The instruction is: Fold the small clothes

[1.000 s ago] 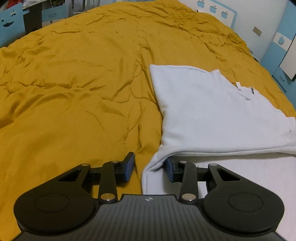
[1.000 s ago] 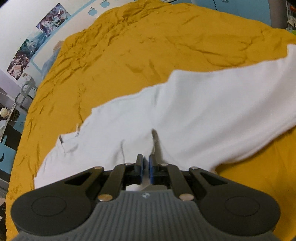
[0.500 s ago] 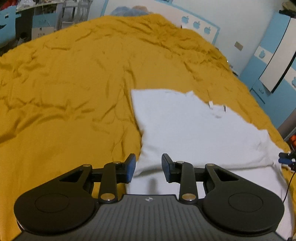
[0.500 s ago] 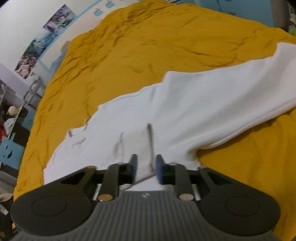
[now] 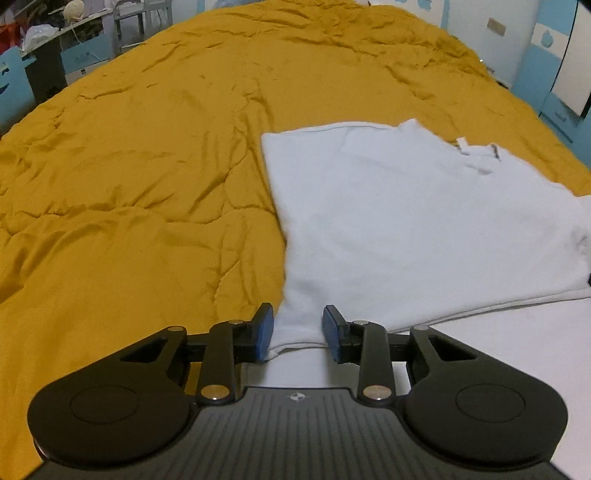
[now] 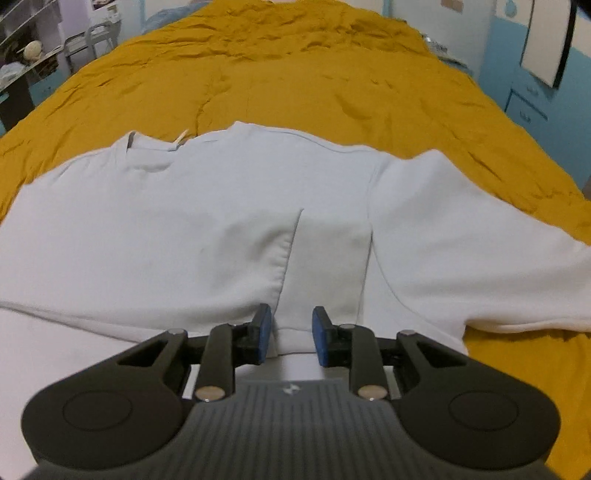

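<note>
Beyond the jaws of both grippers spreads a mustard quilt (image 5: 147, 155) — puffy, creased, stitched in long wavy lines — with a white sweatshirt (image 5: 406, 221) lying on it. Nothing blocks either view of the cloth. Far back to the left stand a cluttered shelf (image 5: 66, 26) and a metal chair (image 6: 92, 40); to the right, blue-and-white cabinets (image 5: 554, 55).

Left gripper (image 5: 297, 334): jaws spread, holding nothing, with a folded corner of the sweatshirt lying between the blue pads (image 5: 264, 332). Ahead and to the right of them the soft, matte fabric runs flat to the collar (image 5: 476, 153) with its small tag.

Right gripper (image 6: 291, 338): jaws likewise spread and empty, a hemmed sleeve cuff (image 6: 325, 266) just ahead between them. This sleeve is folded across the body; the other sleeve (image 6: 480, 266) stretches off right of the jaws. Whether the pads touch the cloth is hard to tell — the edges here are blurred.
</note>
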{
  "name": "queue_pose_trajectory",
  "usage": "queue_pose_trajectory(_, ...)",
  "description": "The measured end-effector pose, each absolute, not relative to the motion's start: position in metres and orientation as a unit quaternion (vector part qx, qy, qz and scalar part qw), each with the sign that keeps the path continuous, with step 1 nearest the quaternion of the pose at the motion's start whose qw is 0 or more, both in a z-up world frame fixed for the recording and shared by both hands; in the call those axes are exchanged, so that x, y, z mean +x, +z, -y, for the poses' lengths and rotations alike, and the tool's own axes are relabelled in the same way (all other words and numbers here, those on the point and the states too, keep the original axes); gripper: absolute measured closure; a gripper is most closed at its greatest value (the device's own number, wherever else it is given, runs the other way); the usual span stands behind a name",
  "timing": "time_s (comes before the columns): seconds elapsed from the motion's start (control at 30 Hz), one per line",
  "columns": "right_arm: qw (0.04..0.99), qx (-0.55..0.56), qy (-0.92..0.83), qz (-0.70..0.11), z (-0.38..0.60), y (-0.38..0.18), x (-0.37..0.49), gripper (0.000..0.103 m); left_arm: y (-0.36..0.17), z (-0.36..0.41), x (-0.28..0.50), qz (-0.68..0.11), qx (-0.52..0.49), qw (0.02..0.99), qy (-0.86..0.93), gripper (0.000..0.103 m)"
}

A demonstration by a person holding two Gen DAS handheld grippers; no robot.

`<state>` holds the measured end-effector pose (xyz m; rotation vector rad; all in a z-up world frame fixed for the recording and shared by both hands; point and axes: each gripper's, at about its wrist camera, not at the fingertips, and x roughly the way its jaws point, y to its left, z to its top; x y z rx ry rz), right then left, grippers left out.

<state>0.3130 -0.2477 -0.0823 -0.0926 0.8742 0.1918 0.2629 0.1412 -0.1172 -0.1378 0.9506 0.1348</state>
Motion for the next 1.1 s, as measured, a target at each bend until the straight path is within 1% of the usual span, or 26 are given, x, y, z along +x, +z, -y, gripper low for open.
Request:
queue_pose_trajectory(0.13,0.899,-0.024,0.091,-0.427,0.254,-0.073,0.309,0.084,-0.104,-0.143,0.261,-0.454,-0.074,0.885,0.069,0.064)
queue_pose_trajectory(0.23,0.901,0.029,0.096,-0.423,0.279,-0.059,0.303,0.085,-0.093,-0.143,0.255,-0.439,-0.085,0.892,0.069,0.064)
queue_pose_trajectory(0.4,0.904,0.118,0.053,-0.407,0.372,-0.025,0.290,0.083,-0.084,-0.145,0.256,-0.427,-0.095,0.895,0.086,0.064)
queue_pose_trajectory(0.6,0.909,0.159,-0.061,-0.381,0.509,0.002,0.270,0.080,-0.079,-0.134,0.267,-0.418,-0.089,0.898,0.106,0.064)
queue_pose_trajectory(0.63,0.906,0.172,-0.077,-0.378,0.530,0.003,0.267,0.075,-0.078,-0.130,0.269,-0.417,-0.083,0.898,0.108,0.064)
queue_pose_trajectory(0.67,0.902,0.193,-0.096,-0.374,0.554,0.002,0.264,0.064,-0.077,-0.128,0.270,-0.417,-0.078,0.899,0.110,0.064)
queue_pose_trajectory(0.7,0.898,0.217,-0.113,-0.367,0.578,0.000,0.262,0.058,-0.077,-0.126,0.271,-0.418,-0.074,0.899,0.112,0.064)
queue_pose_trajectory(0.73,0.893,0.240,-0.127,-0.358,0.598,-0.004,0.260,0.055,-0.076,-0.123,0.274,-0.419,-0.068,0.898,0.116,0.064)
queue_pose_trajectory(0.87,0.874,0.312,-0.184,-0.324,0.670,-0.028,0.256,0.056,-0.079,-0.113,0.281,-0.428,-0.045,0.893,0.132,0.064)
queue_pose_trajectory(1.0,0.853,0.365,-0.207,-0.311,0.710,-0.059,0.267,0.056,-0.082,-0.101,0.288,-0.438,-0.028,0.887,0.144,0.064)
queue_pose_trajectory(1.1,0.845,0.378,-0.218,-0.309,0.724,-0.075,0.287,0.061,-0.085,-0.093,0.291,-0.445,-0.020,0.883,0.149,0.063)
